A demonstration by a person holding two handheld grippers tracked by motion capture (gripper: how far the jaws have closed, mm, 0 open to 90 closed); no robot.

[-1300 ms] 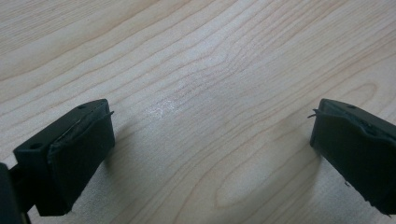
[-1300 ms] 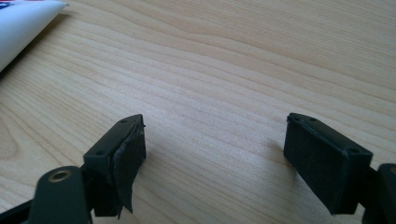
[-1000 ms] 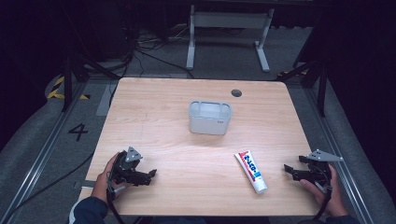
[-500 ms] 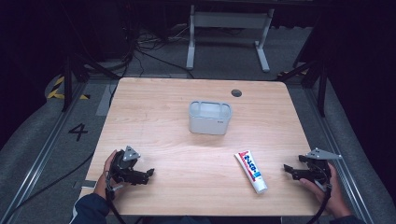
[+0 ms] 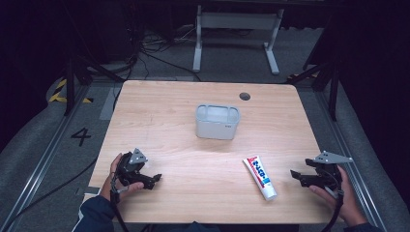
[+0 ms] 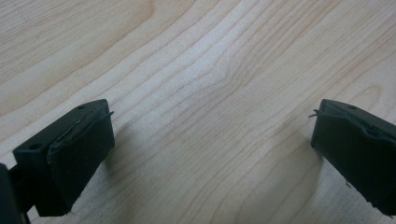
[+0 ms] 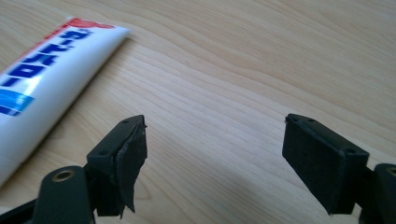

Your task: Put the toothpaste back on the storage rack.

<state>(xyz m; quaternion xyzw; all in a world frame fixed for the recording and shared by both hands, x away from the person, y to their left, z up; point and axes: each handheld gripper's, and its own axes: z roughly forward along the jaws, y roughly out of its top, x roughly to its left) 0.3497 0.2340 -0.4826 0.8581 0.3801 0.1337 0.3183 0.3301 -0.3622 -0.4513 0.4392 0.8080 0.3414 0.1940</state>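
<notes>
Because the toothpaste tube is round and smooth, it could roll or slip away if the right gripper pinches it near one end or pushes it from the side first. A hard squeeze in the middle could also press paste toward the cap. The tube lies flat on the table, near the front edge, just to the left of the right gripper and a little in front of the grey tub, not touching it. In the right gripper view the tube sits off to the left of the jaws, not between them, so closing now would catch nothing but air.

Both grippers have their jaws wide apart and hold nothing. The left gripper rests low near the front left of the table, well apart from the tube.

Counting: one tube, one tub, one table, two grippers.
</notes>
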